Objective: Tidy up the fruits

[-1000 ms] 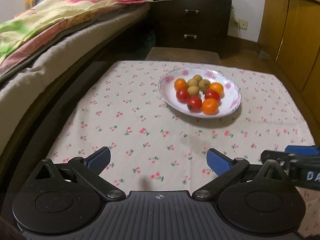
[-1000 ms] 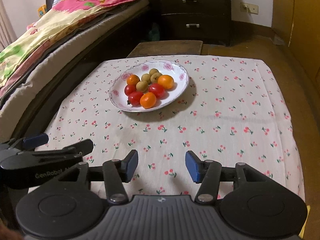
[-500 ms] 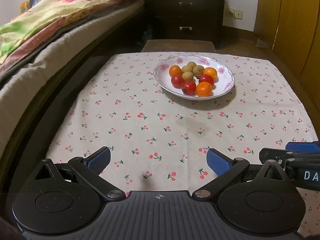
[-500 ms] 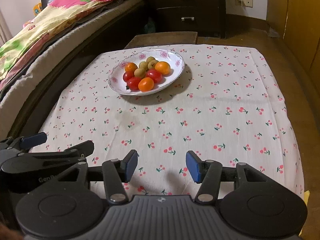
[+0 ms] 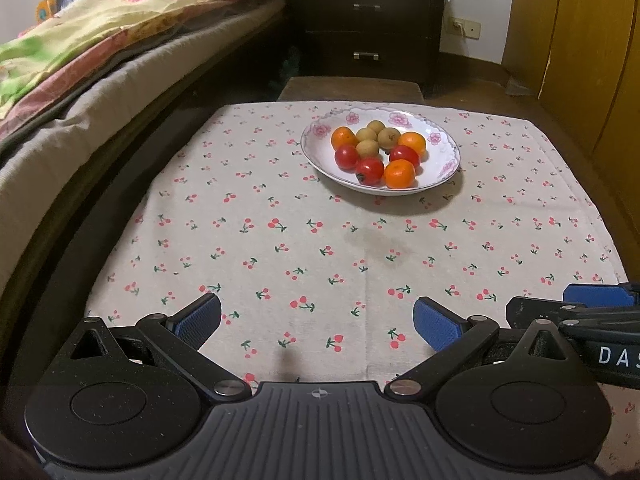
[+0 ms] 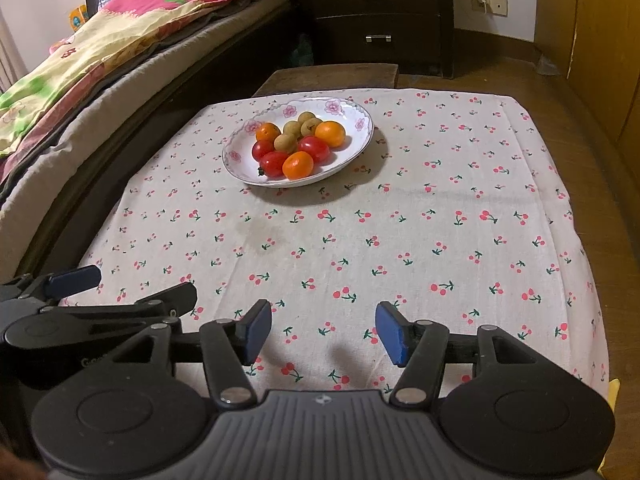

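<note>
A white flowered plate [image 5: 444, 168] [image 6: 356, 120] sits at the far middle of the table. It holds three oranges [image 5: 399, 173] [image 6: 297, 165], three red tomatoes [image 5: 369, 171] [image 6: 274, 163] and three brown longans [image 5: 389, 137] [image 6: 285, 143], all grouped together. My left gripper [image 5: 316, 322] is open and empty over the near table edge, well short of the plate. My right gripper [image 6: 323, 332] is open and empty beside it, to its right. Each gripper shows at the edge of the other's view.
The table wears a cherry-print cloth [image 5: 360, 248] [image 6: 440, 216]. A bed with a colourful quilt [image 5: 100, 36] runs along the left. A dark dresser [image 5: 372, 28] stands behind the table and wooden cupboards [image 5: 592, 60] are at the right. A low wooden stool [image 6: 332, 76] is behind the table.
Both grippers have drawn back and risen slightly, so the plate looks farther away than a second ago. Both stay open. The fruit has not moved.
</note>
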